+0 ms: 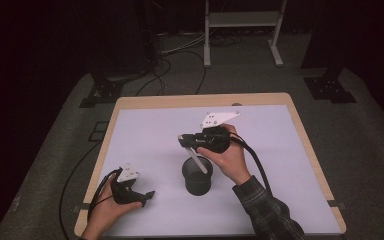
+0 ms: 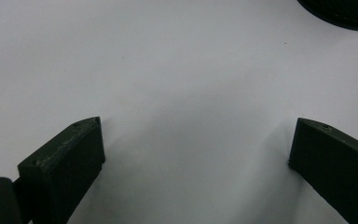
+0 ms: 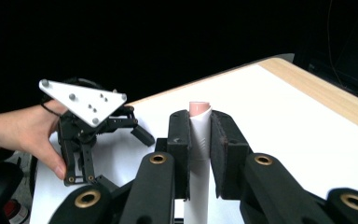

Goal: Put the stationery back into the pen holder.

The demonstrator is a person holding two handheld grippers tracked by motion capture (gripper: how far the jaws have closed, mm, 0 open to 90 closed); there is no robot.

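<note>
while clamped in right claw (image 3: 199,140): one pen (image 3: 199,122), one cup (image 1: 197,176)

The left hand (image 1: 111,202) lies low near the front left corner of the table (image 1: 280,100), wrapped around the left gripper (image 1: 149,196), whose jaws point toward the middle and stand wide apart with nothing between them. The right hand (image 1: 230,157), in a plaid sleeve reaching in from the front edge, holds the right gripper (image 1: 184,141) raised over the table's middle, level and pointing left, its jaws clamped tight together.
</note>
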